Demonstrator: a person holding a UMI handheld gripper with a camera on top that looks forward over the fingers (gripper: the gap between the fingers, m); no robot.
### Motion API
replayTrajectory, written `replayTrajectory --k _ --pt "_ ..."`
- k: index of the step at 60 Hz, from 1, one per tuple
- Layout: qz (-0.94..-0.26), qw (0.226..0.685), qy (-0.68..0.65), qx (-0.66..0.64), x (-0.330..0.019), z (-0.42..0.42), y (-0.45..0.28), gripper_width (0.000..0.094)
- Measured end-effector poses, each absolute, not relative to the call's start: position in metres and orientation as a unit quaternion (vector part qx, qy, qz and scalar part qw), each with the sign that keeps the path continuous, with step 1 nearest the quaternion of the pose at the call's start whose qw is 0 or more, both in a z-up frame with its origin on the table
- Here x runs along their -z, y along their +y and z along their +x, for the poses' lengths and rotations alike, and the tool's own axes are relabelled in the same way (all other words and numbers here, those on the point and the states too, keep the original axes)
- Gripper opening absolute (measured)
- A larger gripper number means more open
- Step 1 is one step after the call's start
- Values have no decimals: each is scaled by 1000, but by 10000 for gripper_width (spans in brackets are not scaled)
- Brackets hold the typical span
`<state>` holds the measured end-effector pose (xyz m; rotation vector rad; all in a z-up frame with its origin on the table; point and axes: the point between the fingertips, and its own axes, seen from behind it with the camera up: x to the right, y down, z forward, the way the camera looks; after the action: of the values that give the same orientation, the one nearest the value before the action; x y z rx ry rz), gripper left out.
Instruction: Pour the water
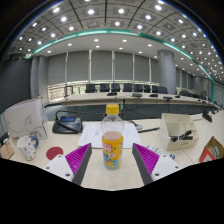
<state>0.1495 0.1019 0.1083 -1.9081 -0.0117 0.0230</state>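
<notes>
A yellow-orange printed cup (112, 149) stands on the pale table (112, 178) between my two fingers, with a gap at each side. A clear plastic water bottle with an orange cap (112, 115) stands right behind the cup, mostly hidden by it. My gripper (112, 160) is open; its purple pads (80, 158) flank the cup without touching it.
A black tablet stand (67, 122) and a white box (25, 118) sit to the left, with a small patterned mug (28, 147) nearer. A white box (181, 128) and a cable lie to the right. Papers (96, 132) lie behind the bottle. Desks and chairs fill the far room.
</notes>
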Motion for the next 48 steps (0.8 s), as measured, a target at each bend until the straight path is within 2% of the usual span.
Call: replayTrajectory --k 13,17,22,33,40,48 --pt "-811 585 1 -7 -69 155 168 792" --pt "-811 585 6 -7 -63 155 179 704" --pt "-806 592 3 -5 -62 153 188 530" --pt "-807 591 -18 1 -62 151 192 424" --pt "-812 580 -45 37 -66 147 192 410" --pt "-806 580 -78 91 -93 141 191 409"
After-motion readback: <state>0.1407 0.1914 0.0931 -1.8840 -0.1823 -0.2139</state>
